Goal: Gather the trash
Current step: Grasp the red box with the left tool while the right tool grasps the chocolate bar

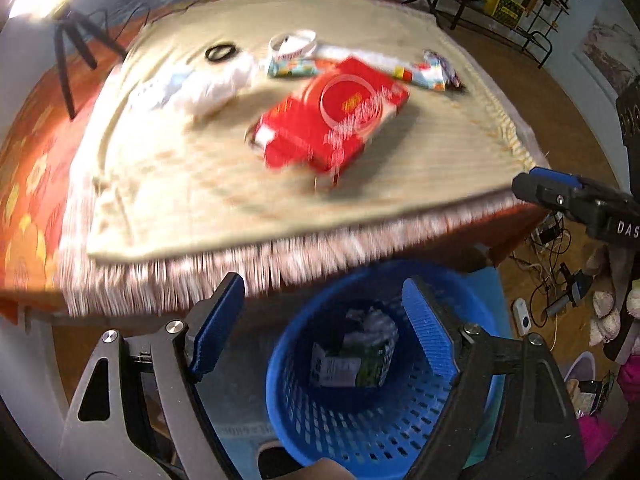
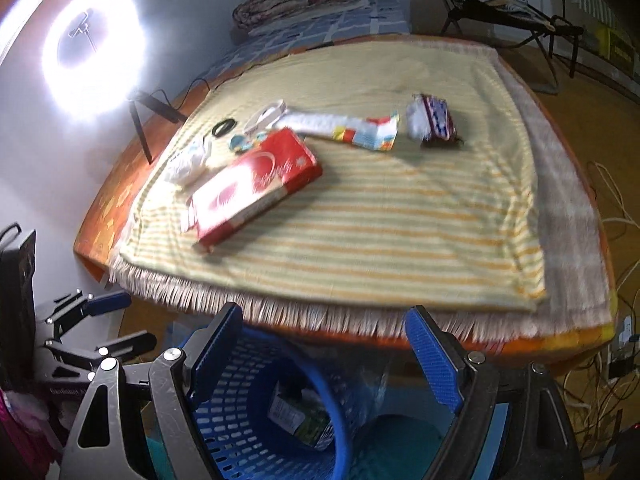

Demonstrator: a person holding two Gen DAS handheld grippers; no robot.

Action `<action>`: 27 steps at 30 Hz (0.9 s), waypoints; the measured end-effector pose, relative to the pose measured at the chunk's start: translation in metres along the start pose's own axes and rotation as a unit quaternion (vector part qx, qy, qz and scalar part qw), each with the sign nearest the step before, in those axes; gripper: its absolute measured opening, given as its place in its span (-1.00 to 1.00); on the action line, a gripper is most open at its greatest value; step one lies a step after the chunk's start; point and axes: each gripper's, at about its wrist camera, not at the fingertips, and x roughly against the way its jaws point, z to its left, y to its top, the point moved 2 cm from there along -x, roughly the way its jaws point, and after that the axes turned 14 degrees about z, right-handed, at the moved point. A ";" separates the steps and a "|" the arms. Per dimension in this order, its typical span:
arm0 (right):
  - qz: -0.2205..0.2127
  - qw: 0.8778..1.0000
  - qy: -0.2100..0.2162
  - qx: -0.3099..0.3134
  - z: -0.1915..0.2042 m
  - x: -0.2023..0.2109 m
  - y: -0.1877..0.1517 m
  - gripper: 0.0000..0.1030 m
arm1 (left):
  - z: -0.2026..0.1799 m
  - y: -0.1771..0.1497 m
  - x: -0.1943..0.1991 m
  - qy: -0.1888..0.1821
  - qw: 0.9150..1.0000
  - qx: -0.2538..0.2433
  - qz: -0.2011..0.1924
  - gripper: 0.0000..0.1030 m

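A bright white ring light (image 2: 94,54) on a black tripod stands at the table's left corner, and the cream yellow-striped fringed cloth (image 2: 360,232) carries, left to right, a crumpled white plastic bag (image 2: 186,164), a small black ring (image 2: 223,127), a flat red cardboard box (image 2: 256,186), a long white printed wrapper (image 2: 348,130) and a crumpled purple-and-white packet (image 2: 430,122). Below the table edge the blue perforated plastic basket (image 1: 360,412) holds crumpled paper and a carton, blurred. The left gripper (image 1: 324,332) and right gripper (image 2: 326,354) both hang spread apart and empty above it; cables litter the wooden floor (image 1: 520,276) at right
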 end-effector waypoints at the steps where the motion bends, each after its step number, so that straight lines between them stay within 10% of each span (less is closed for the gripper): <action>1: -0.003 1.000 0.001 -0.001 -0.002 0.001 0.003 0.66 | 0.000 0.006 0.001 -0.001 1.000 -0.003 -0.003 0.63; 27: -0.024 0.998 -0.027 -0.058 -0.074 -0.007 0.123 0.66 | 0.011 0.153 -0.051 -0.053 0.996 -0.030 0.061 0.67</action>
